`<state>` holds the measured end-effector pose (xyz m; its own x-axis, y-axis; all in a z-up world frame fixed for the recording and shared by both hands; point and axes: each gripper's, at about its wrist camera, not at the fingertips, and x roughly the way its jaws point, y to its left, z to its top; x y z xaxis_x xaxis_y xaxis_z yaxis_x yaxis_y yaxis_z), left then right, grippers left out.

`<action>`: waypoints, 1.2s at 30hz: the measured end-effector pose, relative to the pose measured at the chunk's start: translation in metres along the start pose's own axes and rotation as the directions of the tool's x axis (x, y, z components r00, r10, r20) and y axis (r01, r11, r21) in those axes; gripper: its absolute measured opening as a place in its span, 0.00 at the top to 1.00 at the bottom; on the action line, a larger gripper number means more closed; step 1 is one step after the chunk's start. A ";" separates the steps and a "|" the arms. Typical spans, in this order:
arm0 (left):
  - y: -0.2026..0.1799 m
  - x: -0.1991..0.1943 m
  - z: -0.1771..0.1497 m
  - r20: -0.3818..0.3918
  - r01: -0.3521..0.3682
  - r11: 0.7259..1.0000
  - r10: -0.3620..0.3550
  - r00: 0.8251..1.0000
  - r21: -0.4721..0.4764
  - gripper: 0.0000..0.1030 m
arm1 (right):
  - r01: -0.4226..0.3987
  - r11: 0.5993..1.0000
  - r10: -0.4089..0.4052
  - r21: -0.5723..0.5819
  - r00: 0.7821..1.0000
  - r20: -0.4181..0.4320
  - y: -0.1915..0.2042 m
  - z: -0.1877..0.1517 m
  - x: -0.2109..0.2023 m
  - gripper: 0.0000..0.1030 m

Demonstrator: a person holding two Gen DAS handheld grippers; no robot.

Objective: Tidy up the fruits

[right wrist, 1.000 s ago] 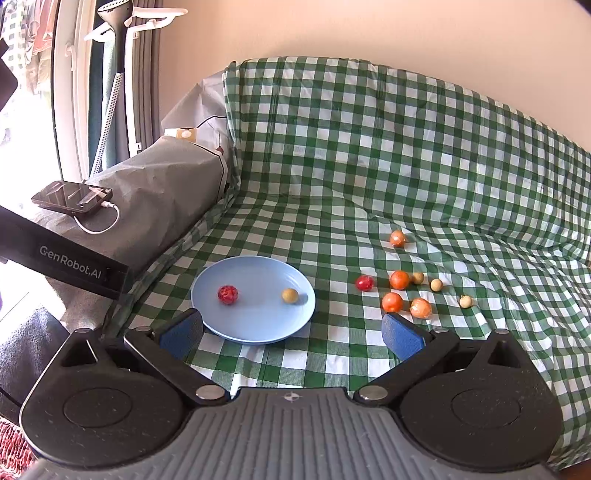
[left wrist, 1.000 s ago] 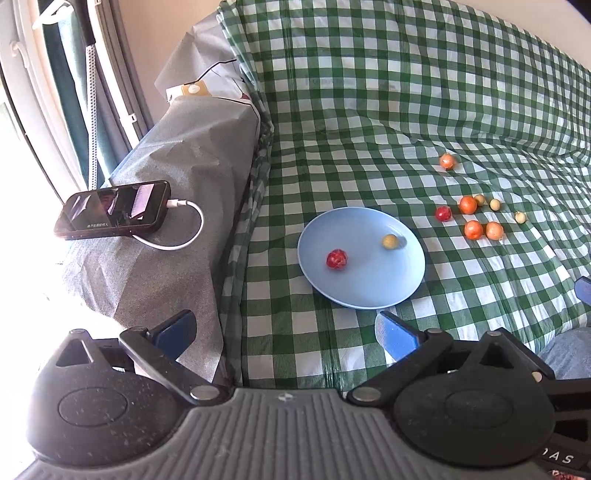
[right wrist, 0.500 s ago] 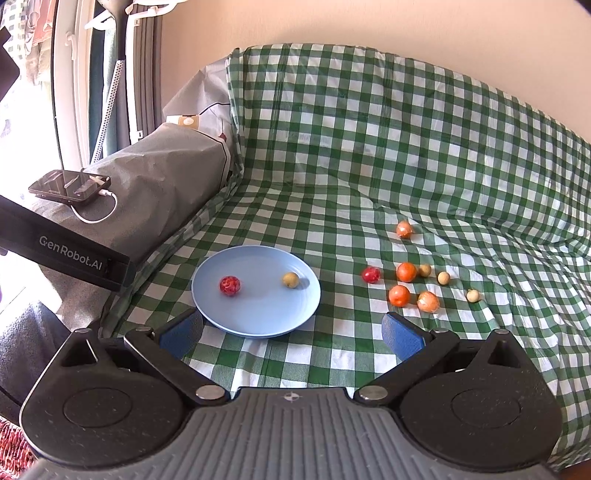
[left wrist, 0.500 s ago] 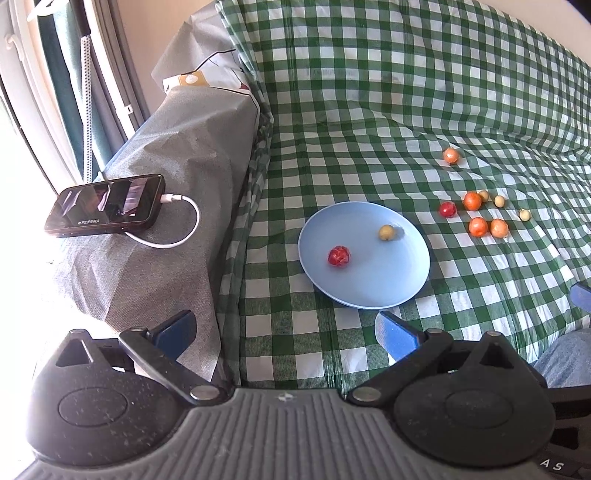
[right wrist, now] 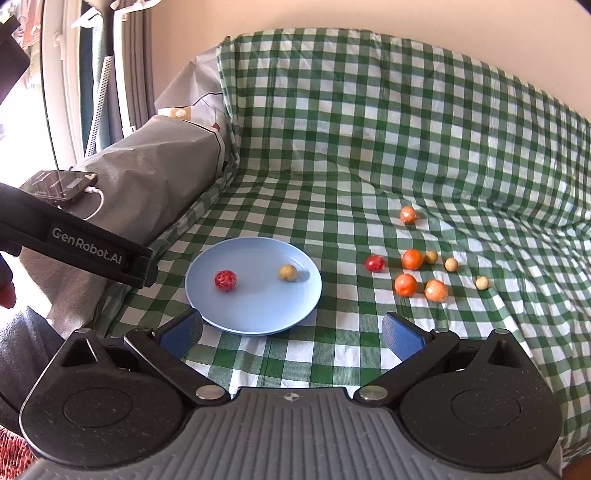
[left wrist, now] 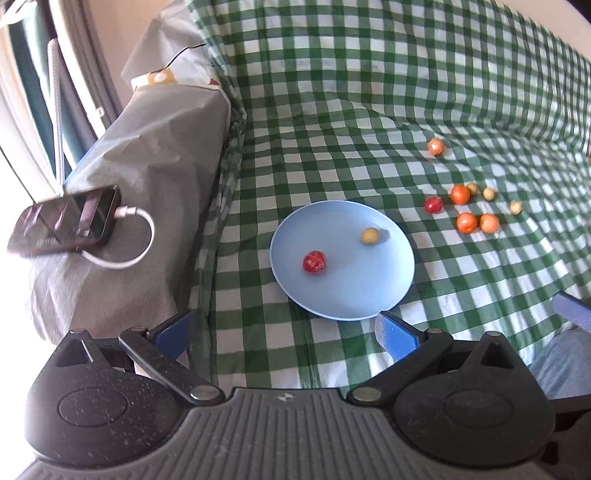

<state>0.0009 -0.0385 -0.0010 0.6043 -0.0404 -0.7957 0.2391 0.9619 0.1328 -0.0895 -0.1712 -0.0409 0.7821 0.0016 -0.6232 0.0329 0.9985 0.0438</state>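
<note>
Nearest me, my left claw [left wrist: 284,330] and right claw [right wrist: 291,332] both hang with fingers spread wide and nothing between them. Just beyond lies the blue plate [right wrist: 255,314] on a green checked cloth [right wrist: 369,147] draped over a sofa, carrying one red fruit [right wrist: 225,280] and one yellowish fruit [right wrist: 287,272]. To its right, loose fruits [right wrist: 405,285] sit clustered on the cloth, one orange fruit [right wrist: 408,214] farther back. On the left, a grey-covered armrest [left wrist: 155,147] holds a phone [left wrist: 64,221] on a white cable. Only the right view shows the other gripper's black body [right wrist: 74,243] and the beige wall [right wrist: 332,18] behind.
</note>
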 end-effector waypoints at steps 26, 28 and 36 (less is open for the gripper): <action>-0.199 0.213 0.132 -0.079 0.114 0.929 -0.091 0.993 0.351 0.00 | 0.336 0.912 -0.317 0.236 0.942 -0.113 -0.211 -0.035 0.188 0.01; -0.211 0.240 0.137 -0.099 0.112 0.915 -0.080 0.992 0.389 0.00 | 0.321 0.916 -0.300 0.239 0.946 -0.122 -0.222 -0.036 0.211 0.01; -0.227 0.296 0.148 -0.142 0.154 0.887 -0.101 0.985 0.435 0.00 | 0.267 0.937 -0.255 0.227 0.963 -0.082 -0.235 -0.037 0.257 0.01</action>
<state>0.2380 -0.3087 -0.1793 0.4631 -0.0983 -0.8809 0.6353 0.7298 0.2525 0.0809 -0.4033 -0.2405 0.6942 -0.2485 -0.6755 0.3810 0.9231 0.0520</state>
